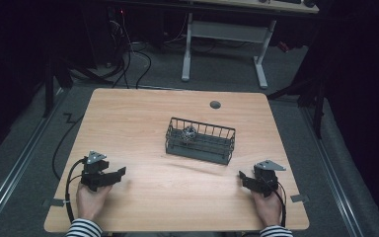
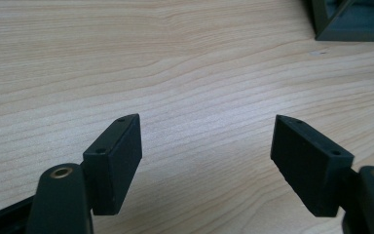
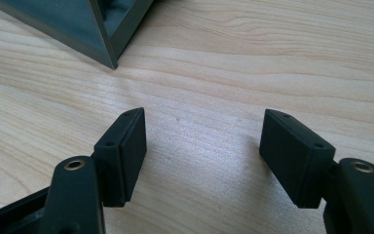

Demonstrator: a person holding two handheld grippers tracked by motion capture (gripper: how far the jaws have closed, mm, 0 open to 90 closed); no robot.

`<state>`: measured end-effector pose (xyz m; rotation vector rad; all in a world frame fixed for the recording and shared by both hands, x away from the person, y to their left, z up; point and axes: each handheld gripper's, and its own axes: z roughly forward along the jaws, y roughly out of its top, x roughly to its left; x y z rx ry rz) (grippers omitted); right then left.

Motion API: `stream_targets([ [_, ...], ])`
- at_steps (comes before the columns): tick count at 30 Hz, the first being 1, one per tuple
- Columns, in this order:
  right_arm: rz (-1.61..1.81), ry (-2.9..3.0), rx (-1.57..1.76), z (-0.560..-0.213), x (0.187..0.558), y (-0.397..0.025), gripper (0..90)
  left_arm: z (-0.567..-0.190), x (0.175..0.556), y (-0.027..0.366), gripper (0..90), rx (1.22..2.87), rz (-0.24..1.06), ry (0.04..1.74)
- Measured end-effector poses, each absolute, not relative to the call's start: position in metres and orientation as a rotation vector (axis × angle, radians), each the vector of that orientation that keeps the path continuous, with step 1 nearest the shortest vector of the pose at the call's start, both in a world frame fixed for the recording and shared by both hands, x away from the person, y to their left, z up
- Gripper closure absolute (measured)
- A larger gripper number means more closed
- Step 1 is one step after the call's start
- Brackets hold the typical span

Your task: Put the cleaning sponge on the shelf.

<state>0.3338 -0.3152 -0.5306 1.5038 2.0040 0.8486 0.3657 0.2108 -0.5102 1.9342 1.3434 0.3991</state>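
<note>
The table (image 1: 143,123) is a light wood-grain surface; beyond it lie a dark grey floor, trailing cables and a white-framed desk (image 1: 227,34). A dark wire basket (image 1: 201,141) stands ahead of and between both grippers, well apart from each, with a small dark ball (image 1: 189,134) inside near its left end. The left gripper (image 1: 121,172) rests low at the near-left edge — jaws wide, nothing between them. The right gripper (image 1: 241,176) sits at the near-right edge — jaws equally wide and empty, angled toward the basket corner.
</note>
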Motion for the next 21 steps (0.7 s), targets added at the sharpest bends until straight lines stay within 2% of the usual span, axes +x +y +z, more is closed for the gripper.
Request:
stream_targets([
  [8, 0.848, 2.004, 1.503, -0.531, 0.334, -0.315, 34.2, -0.52, 0.368, 0.203, 27.8, 1.998, 0.504, 1.343],
  [21, 0.849, 2.004, 1.503, -0.531, 0.334, -0.315, 34.2, -0.528, 0.374, 0.195, 27.8, 2.004, 0.549, 1.337],
])
